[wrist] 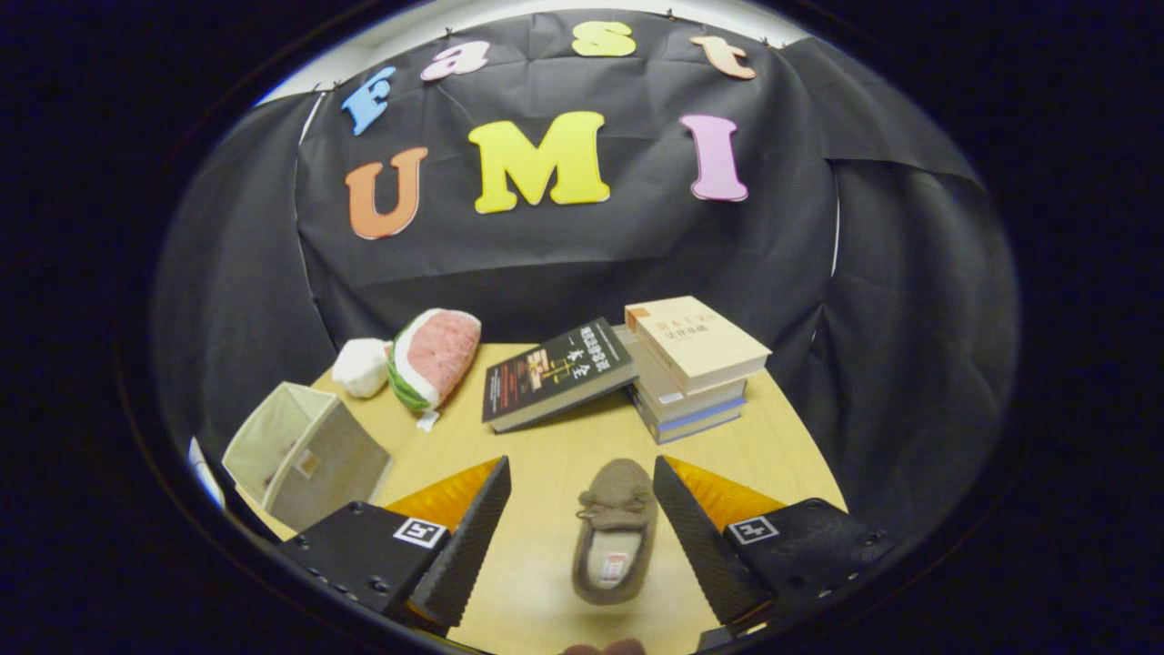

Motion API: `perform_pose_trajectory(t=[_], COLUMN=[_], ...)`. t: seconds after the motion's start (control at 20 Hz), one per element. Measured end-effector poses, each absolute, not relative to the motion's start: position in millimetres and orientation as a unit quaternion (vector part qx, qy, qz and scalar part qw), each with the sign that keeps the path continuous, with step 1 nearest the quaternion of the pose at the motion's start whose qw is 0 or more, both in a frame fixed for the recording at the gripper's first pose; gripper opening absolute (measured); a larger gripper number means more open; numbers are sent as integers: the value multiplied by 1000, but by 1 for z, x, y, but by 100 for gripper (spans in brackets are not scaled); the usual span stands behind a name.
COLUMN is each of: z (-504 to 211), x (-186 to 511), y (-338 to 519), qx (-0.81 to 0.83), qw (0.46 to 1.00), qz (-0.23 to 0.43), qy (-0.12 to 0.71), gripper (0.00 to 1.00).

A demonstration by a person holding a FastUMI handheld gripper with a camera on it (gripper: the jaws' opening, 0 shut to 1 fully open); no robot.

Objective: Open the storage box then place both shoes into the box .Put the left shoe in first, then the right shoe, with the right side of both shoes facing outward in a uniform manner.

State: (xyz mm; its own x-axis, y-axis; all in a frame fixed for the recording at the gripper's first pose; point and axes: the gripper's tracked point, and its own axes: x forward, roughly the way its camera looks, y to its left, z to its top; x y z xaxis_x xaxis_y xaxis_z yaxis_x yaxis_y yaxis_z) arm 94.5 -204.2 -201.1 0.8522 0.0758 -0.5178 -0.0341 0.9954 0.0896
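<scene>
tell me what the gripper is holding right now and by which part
Nothing is held. The gripper is open, its fingers spread to either side of the brown slipper on the table, touching neither side.

Light wood surface point(546, 455): slipper point(614, 544), fabric storage box point(305, 455) on side, watermelon plush point(435, 357), white plush point(361, 367), book stack point(687, 382), dark book point(555, 373) leaning on stack.

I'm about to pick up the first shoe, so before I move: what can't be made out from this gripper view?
- Second shoe: just a brown sliver nearest the camera, cut off; left or right unclear.
- Storage box: open mouth visible, but its interior is dim and its near corner sits behind one finger.
- Shoe between the open hand-held gripper's fingers: its sole is hidden.
- Lower books: covers hidden under the stack.
</scene>
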Motion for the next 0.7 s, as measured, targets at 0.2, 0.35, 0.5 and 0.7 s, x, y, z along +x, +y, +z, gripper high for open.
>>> perform_pose_trajectory(t=[0.2, 0.35, 0.5, 0.7], z=[-259, -298, -330, -356], x=[89, 91, 96, 108], y=[-228, -240, -241, -241], qx=[44, 50, 60, 61], qw=[945, 931, 917, 904], qz=[16, 10, 14, 20], qy=[325, 362, 394, 422], gripper=[96, 96, 96, 92])
